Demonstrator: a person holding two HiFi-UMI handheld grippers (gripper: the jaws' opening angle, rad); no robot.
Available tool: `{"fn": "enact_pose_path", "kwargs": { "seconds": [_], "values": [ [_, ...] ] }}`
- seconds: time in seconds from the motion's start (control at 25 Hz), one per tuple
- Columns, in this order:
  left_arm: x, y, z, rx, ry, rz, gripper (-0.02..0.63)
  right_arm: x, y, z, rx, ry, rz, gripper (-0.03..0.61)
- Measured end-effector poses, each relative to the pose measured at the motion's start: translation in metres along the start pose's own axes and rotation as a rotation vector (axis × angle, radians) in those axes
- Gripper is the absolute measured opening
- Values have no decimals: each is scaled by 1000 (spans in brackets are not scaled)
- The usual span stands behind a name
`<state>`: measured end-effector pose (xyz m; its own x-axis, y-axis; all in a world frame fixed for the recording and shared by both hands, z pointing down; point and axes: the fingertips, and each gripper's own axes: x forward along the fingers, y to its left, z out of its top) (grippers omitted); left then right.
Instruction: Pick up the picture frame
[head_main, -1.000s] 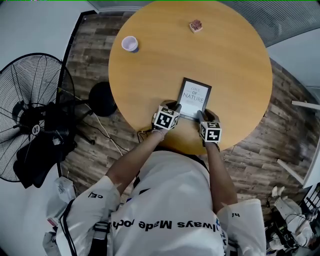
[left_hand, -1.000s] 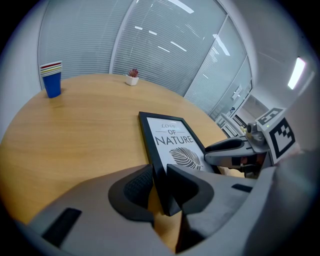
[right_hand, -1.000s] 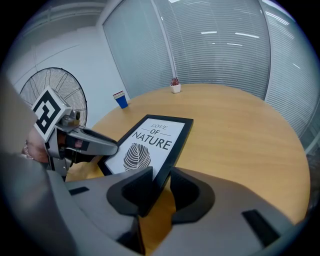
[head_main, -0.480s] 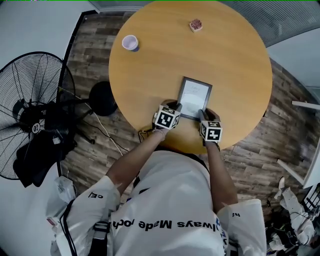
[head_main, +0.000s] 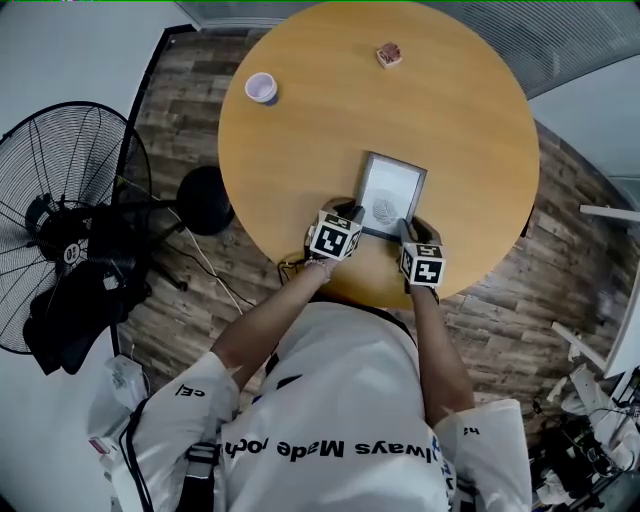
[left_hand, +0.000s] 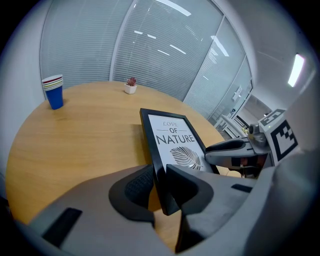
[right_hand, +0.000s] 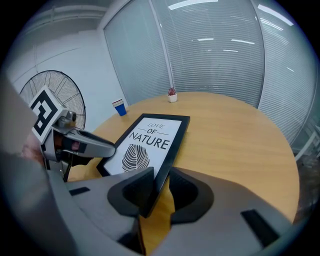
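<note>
As seen from the head camera, the picture frame (head_main: 391, 190) sat near the close edge of the round table (head_main: 470, 110), with a gripper at each near corner. In the left gripper view, the left gripper (left_hand: 159, 181) was clamped on the frame's left near corner. In the right gripper view, the right gripper (right_hand: 159, 186) pinched its right near corner.

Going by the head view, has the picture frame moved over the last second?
Yes, slightly. Against the bare top of the table, the picture frame shows a little larger, its far edge nearer the potted plant; that suggests it is rising.
</note>
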<state>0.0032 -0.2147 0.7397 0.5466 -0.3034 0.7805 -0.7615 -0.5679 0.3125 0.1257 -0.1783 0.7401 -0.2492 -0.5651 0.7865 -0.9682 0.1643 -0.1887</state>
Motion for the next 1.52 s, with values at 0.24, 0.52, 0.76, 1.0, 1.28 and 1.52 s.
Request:
{"fn": "enact_pose_path", "kwargs": {
  "seconds": [0.24, 0.52, 0.76, 1.0, 1.28, 1.52],
  "values": [
    [-11, -7, 12, 14, -31, 9, 97, -15, 0, 11, -10, -40, -9, 113],
    [-28, -13, 21, 26, -75, 19, 95, -31, 5, 22, -24, -79, -22, 114],
    [-42, -22, 36, 38, -114, 25, 95, -48, 5, 36, -34, -118, -32, 112],
    [-53, -26, 55, 48, -148, 31, 95, -60, 3, 54, -46, -149, -40, 112],
    [-72, -35, 76, 64, -200, 37, 95, -79, 4, 75, -61, -203, -43, 112],
    [-88, -45, 93, 81, -245, 47, 95, -99, 3, 93, -77, -244, -47, 112]
  ]
}}
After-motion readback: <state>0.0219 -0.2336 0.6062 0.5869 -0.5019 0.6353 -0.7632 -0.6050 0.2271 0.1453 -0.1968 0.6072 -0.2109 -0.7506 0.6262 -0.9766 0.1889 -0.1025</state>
